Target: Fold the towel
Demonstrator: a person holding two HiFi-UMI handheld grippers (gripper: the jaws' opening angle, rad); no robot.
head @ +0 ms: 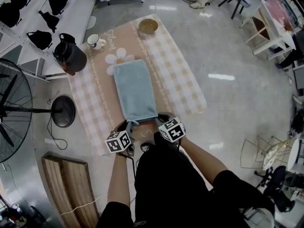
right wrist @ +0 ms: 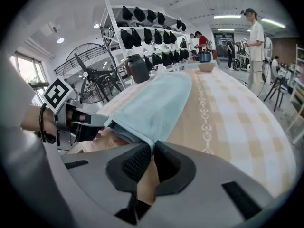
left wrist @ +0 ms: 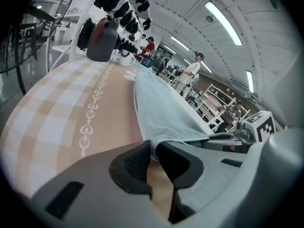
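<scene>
A light blue towel point(head: 135, 90) lies lengthwise along the middle of the checked tablecloth point(head: 183, 75), its near end at my grippers. My left gripper point(head: 129, 125) is shut on the towel's near left corner point(left wrist: 153, 139), pinched between the black pads. My right gripper point(head: 160, 119) is shut on the near right corner point(right wrist: 151, 144). In each gripper view the towel point(left wrist: 161, 109) point(right wrist: 159, 103) runs away from the jaws across the table. Both grippers sit side by side at the table's near edge, marker cubes facing up.
A dark jug point(head: 69, 56), a white cup point(head: 94, 41) and a wooden bowl point(head: 148, 26) stand at the far end of the table. A floor fan point(head: 14, 106) and a shelf of black bags point(head: 28, 18) are on the left. People stand in the background.
</scene>
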